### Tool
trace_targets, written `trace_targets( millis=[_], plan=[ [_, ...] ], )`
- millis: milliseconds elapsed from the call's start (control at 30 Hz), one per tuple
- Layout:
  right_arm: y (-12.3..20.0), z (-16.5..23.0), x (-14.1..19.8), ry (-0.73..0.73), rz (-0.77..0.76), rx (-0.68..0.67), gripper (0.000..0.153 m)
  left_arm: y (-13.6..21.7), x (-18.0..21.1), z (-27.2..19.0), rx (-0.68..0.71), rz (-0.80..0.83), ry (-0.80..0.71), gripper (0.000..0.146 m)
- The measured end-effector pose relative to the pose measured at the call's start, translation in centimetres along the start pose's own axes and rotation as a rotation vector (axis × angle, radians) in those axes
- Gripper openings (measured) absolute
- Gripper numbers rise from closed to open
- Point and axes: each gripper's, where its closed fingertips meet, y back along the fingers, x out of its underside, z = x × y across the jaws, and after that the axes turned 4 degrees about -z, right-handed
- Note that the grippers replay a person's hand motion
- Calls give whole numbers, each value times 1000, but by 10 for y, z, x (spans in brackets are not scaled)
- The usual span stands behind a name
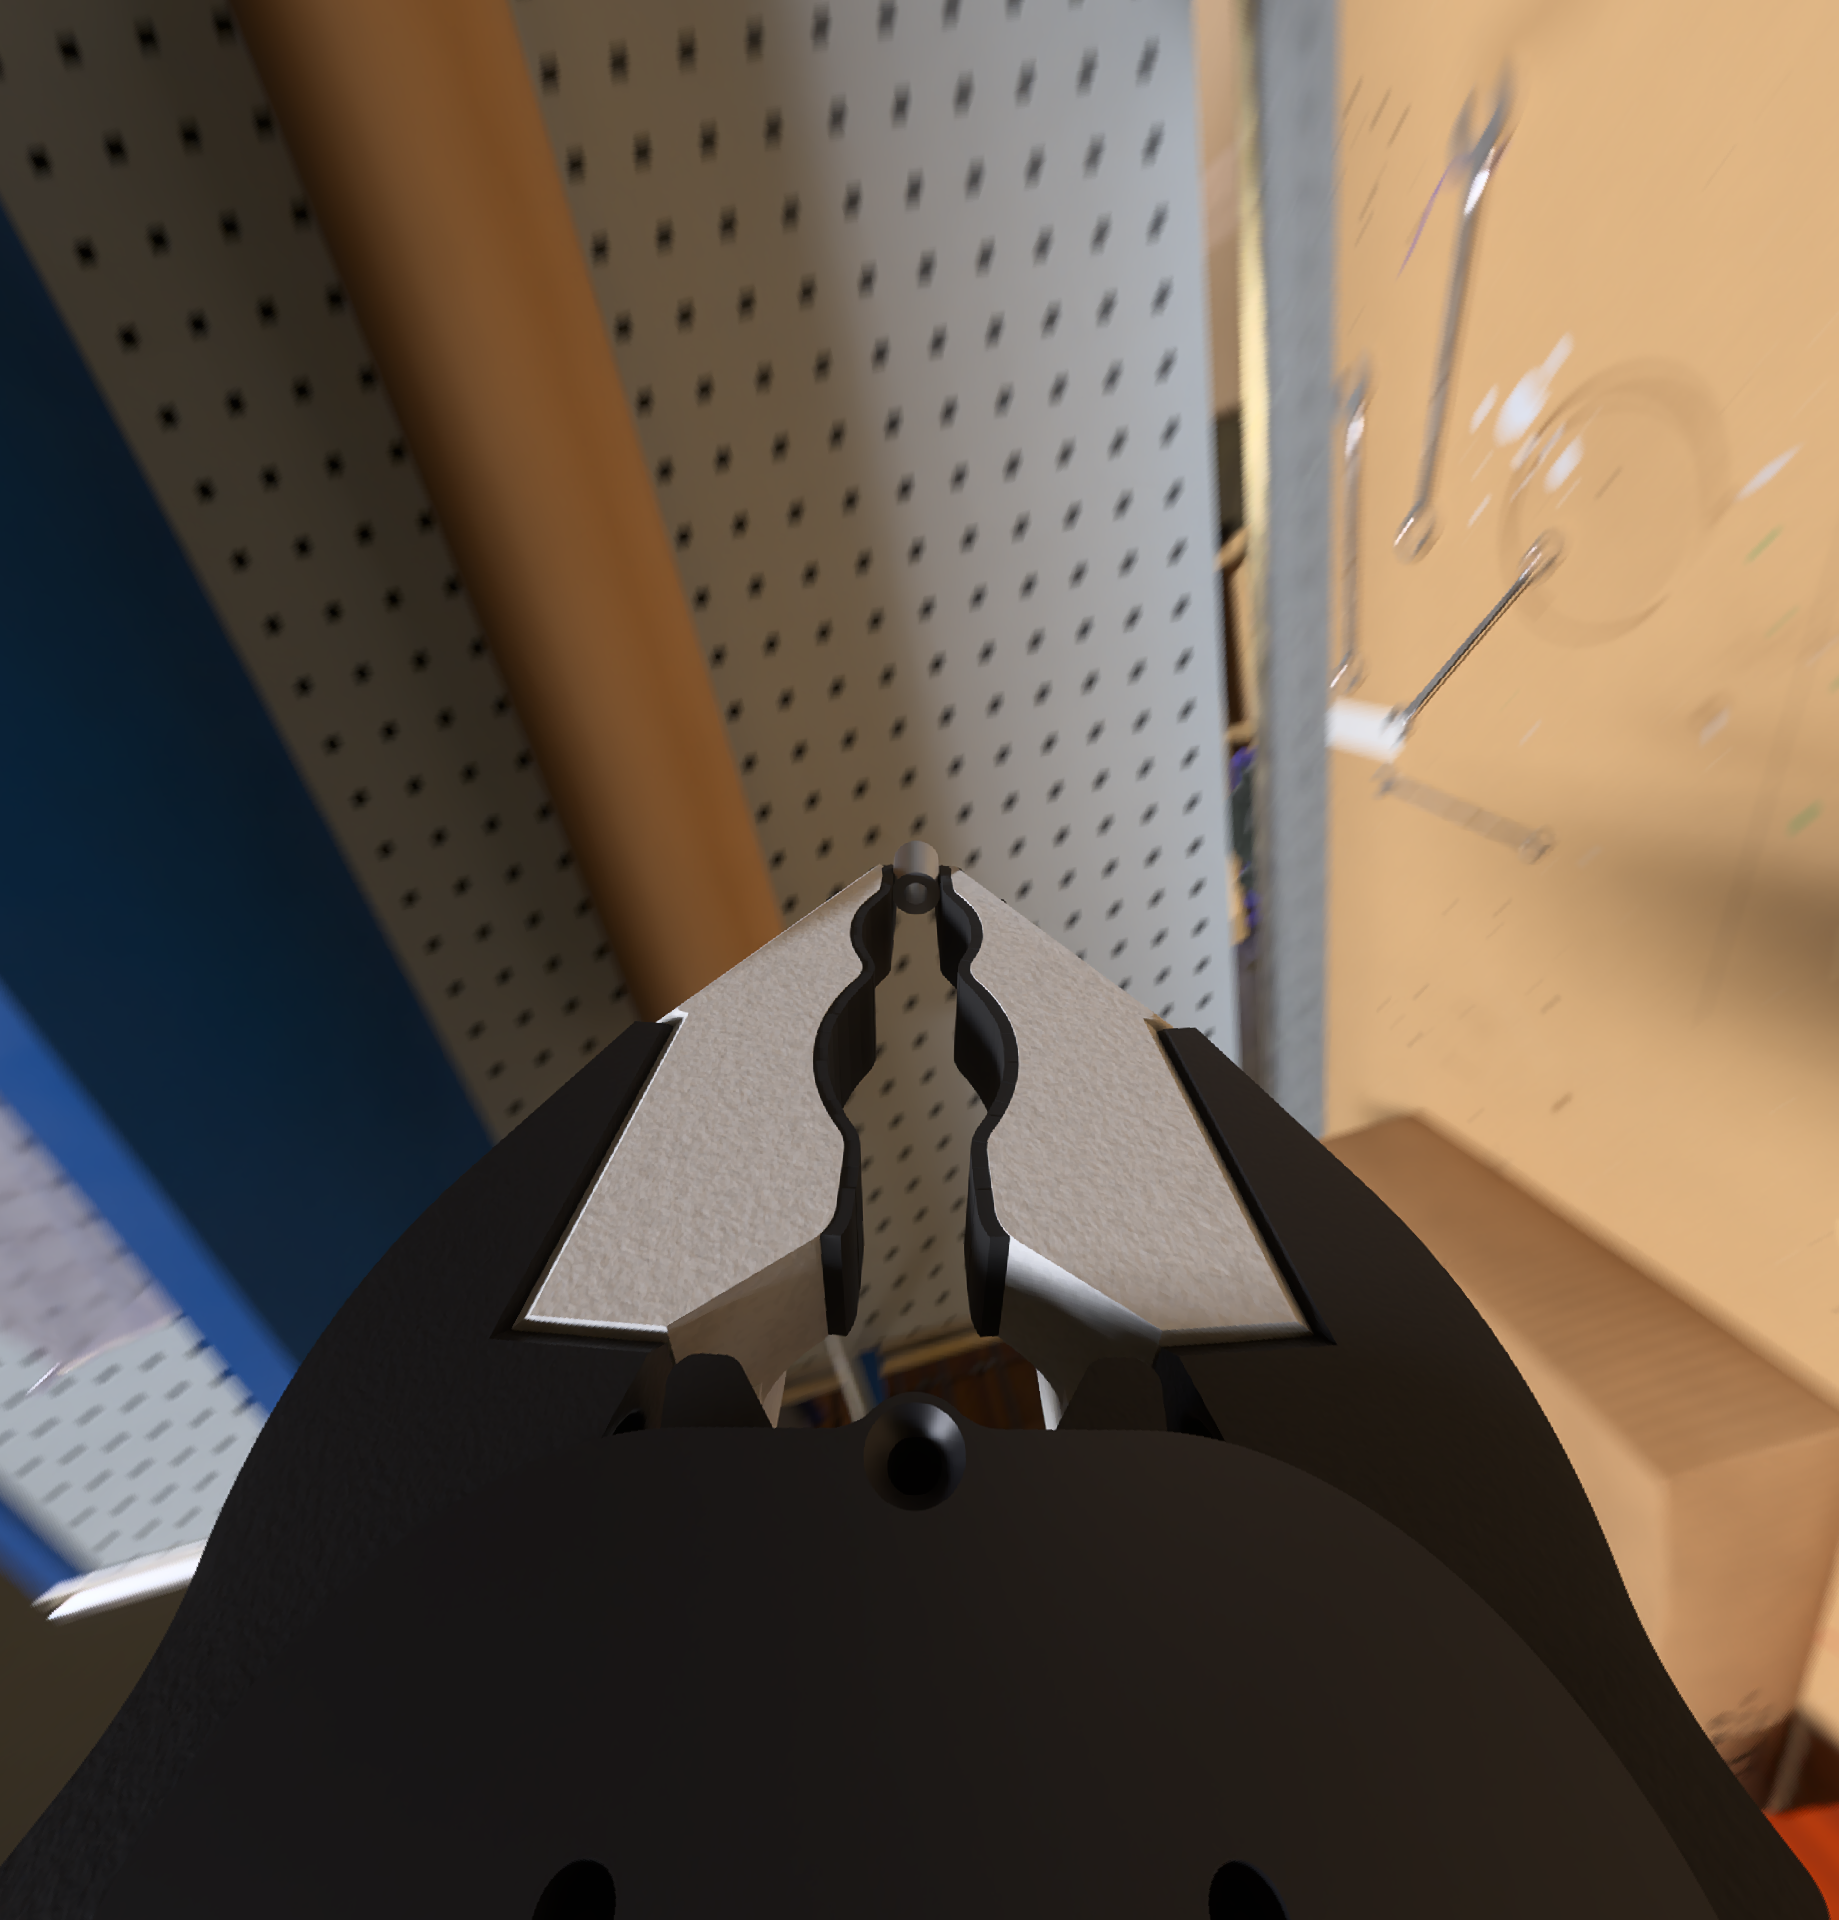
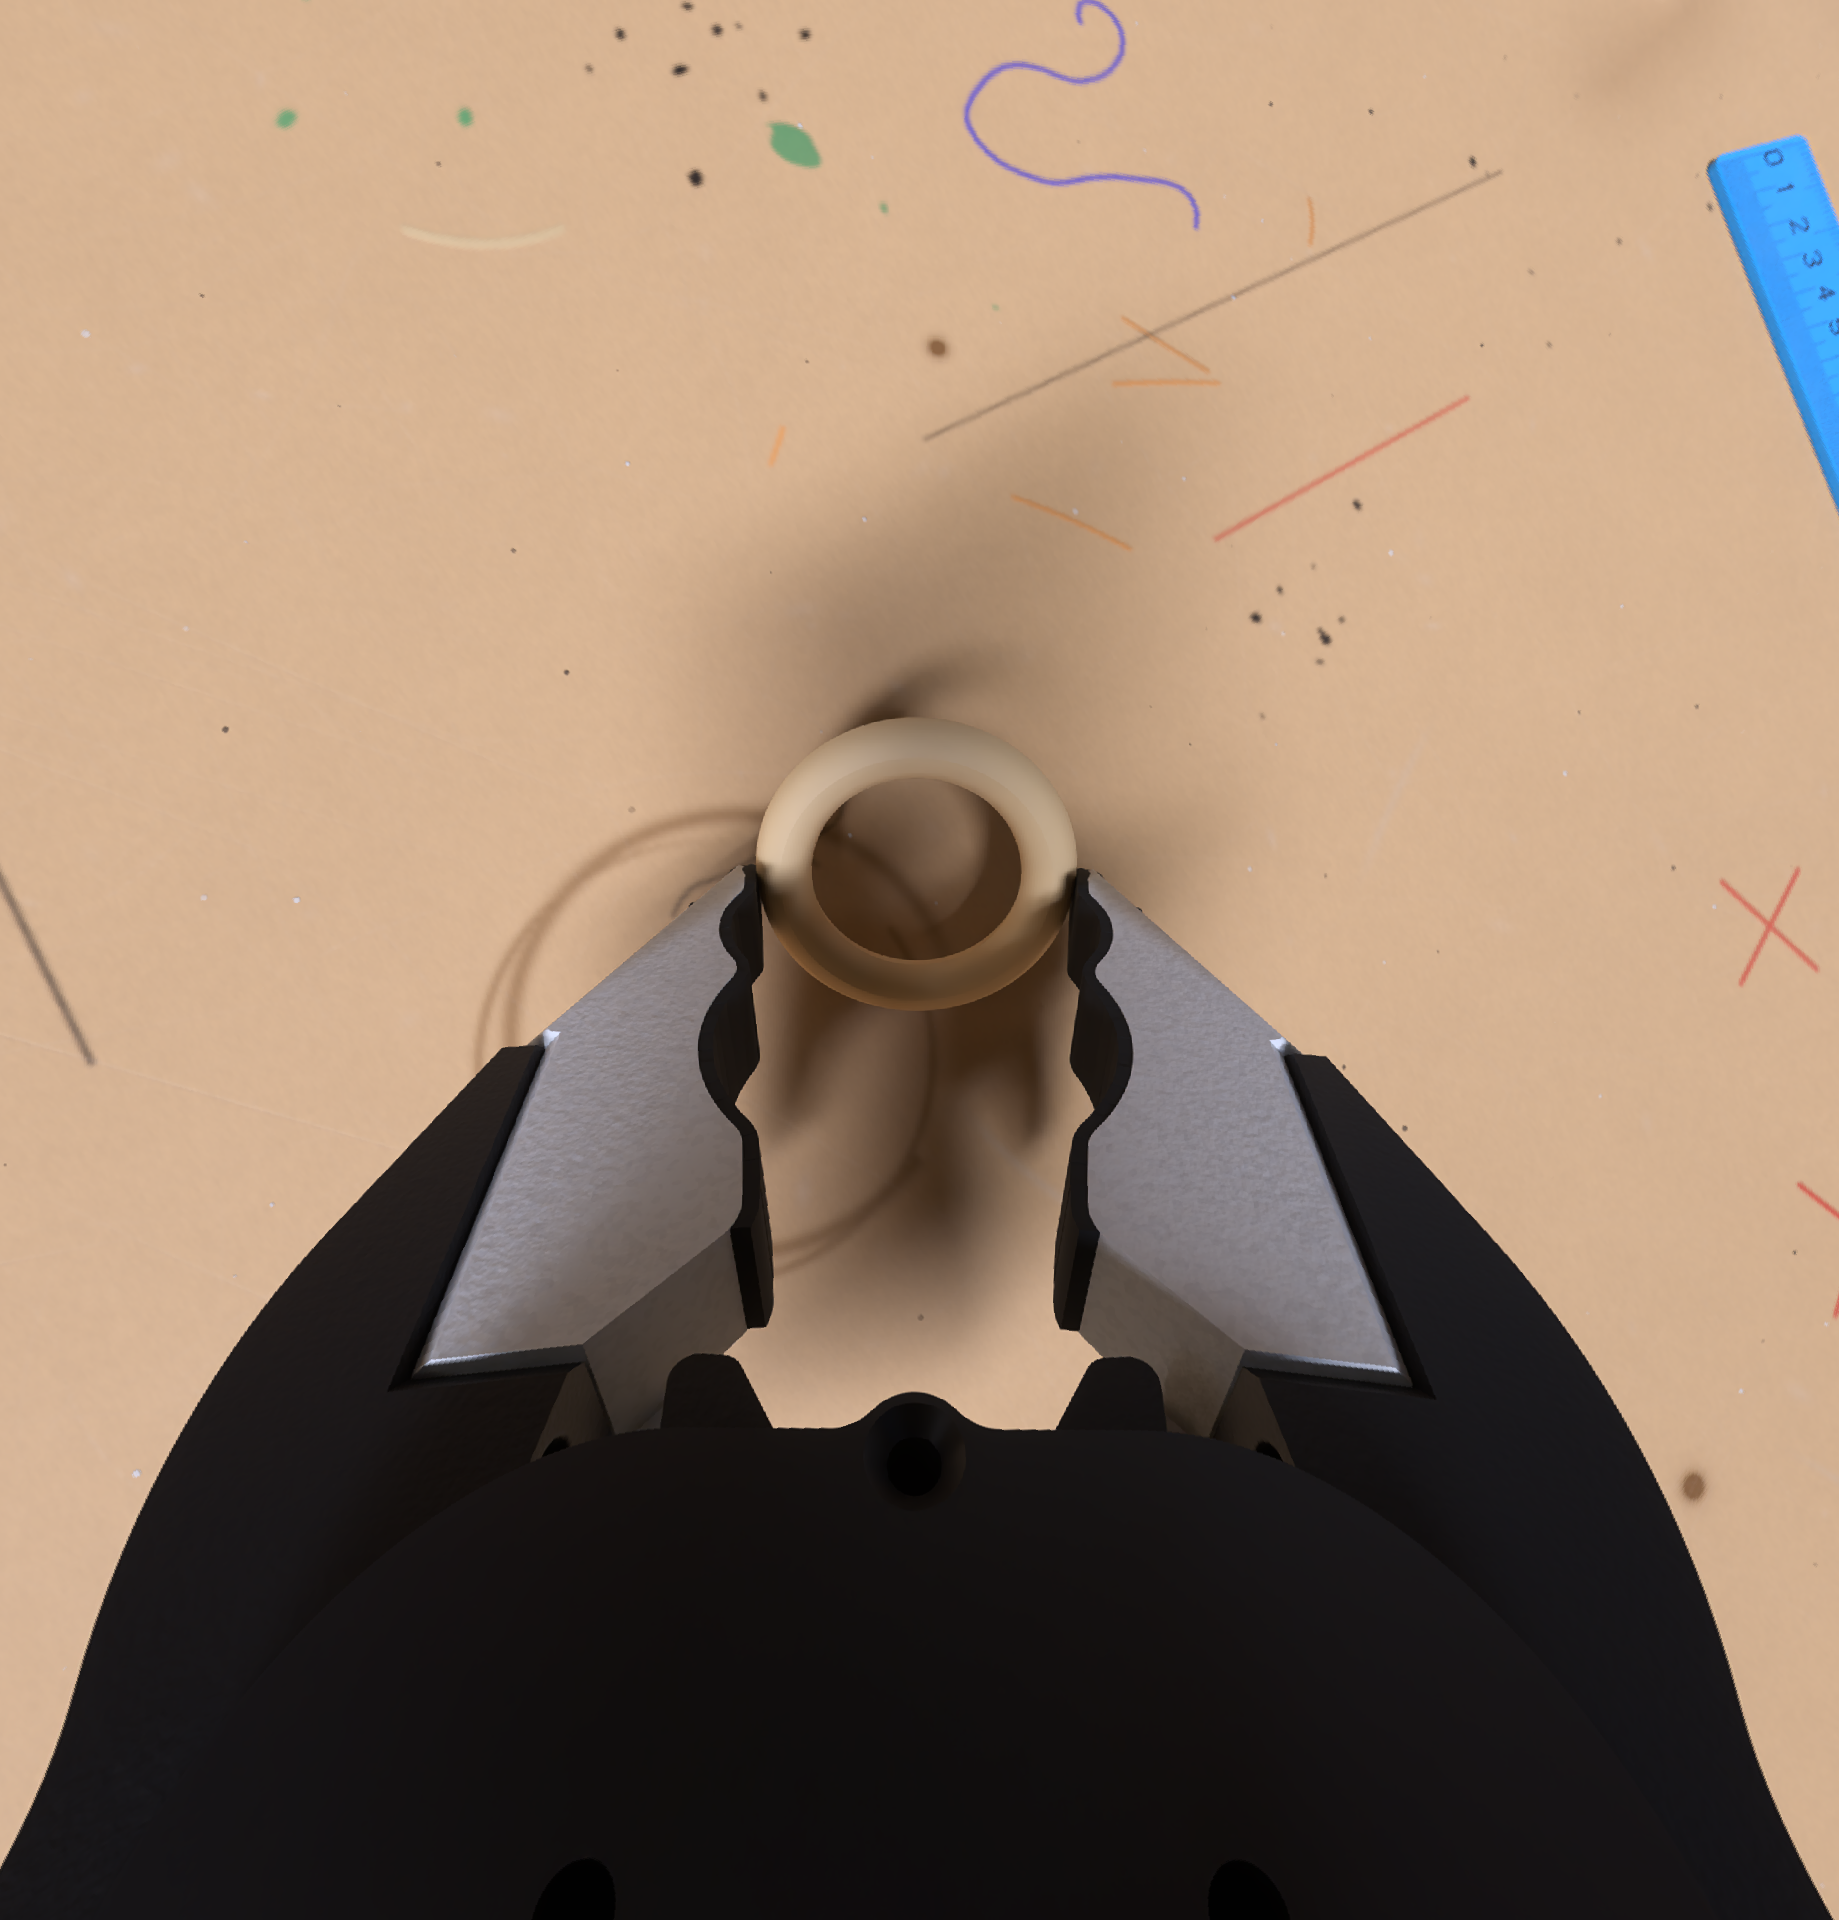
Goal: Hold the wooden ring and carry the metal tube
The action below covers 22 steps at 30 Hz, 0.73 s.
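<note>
Honestly, the whole thing is coming down to how the metal tube (image 1: pixel 916 883) is lining up with the hole in the wooden ring (image 2: pixel 913 862). The left gripper (image 1: pixel 916 891) is pinching the tube right at its fingertips, and the tube is pointing straight away from the camera, so I'm only seeing its round end. Its long axis is running along the fingers, toward the pegboard (image 1: pixel 894 416) behind. The view is tilting and blurring, with wrenches (image 1: pixel 1445 312) smearing across the tan table (image 1: pixel 1621 935).

The right gripper (image 2: pixel 915 894) is squeezing the ring from both sides, tips pressing on the outer rim, hole facing the camera, just above the scribbled table (image 2: pixel 375 520) with a blue ruler (image 2: pixel 1808 312) off to the side.

Neither view is showing the other gripper, so I can't tell which way the tube lies from the ring.
</note>
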Motion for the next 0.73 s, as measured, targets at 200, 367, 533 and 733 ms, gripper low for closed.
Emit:
trace_targets(
  millis=[200, 367, 533, 733],
  plan=[
    [5, -12, 9, -57, 7, 10, 59, -20, -96, -48, 182, -142, 67, 7],
    [10, -24, 13, -128, -21, 6, 59, -52, -142, -107, 384, -158, 90, 7],
    [13, -28, 16, -169, -39, -7, 59, -78, -169, -158, 545, -129, 108, 7],
    [14, -28, 13, -212, -68, -38, 59, -103, -178, -199, 607, -94, 135, 7]
  ],
)
